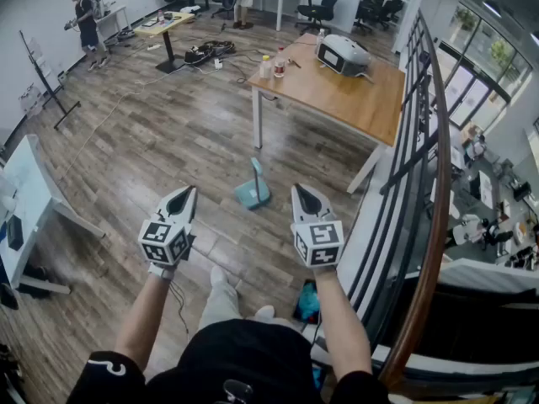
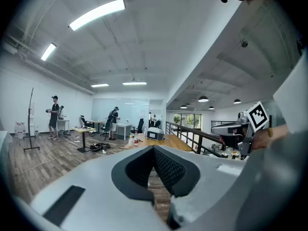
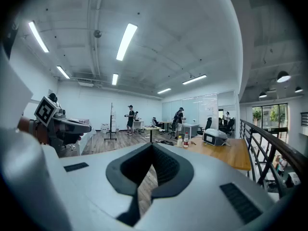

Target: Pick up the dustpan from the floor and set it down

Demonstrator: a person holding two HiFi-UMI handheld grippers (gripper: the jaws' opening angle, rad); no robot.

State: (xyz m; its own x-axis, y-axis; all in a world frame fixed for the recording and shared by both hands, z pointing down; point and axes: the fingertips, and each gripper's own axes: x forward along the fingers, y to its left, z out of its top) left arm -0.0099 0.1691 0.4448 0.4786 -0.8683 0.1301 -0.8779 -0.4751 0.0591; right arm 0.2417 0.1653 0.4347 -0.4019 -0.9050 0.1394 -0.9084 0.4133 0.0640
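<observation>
The teal dustpan [image 1: 252, 192] sits on the wood-plank floor [image 1: 160, 141] at the centre of the head view, its handle standing upright. It lies between the two gripper tips and a little beyond them, touching neither. The left gripper [image 1: 182, 199] is at lower left of centre, and its own view shows the jaws pressed together with nothing between them. The right gripper [image 1: 302, 195] is at lower right of centre, its jaws likewise closed tight and empty. Each carries a cube faced with black-and-white square markers, the only clear print in the room. Above the dustpan, toward the upper right, stands a wooden bench [image 1: 354, 99] on white legs. It carries a white machine [image 1: 343, 55] and two bottles [image 1: 271, 65], whose labels are too small to read. A dark railing [image 1: 425, 192] curves down the right side, and a person [image 1: 85, 25] stands at the far upper left.
</observation>
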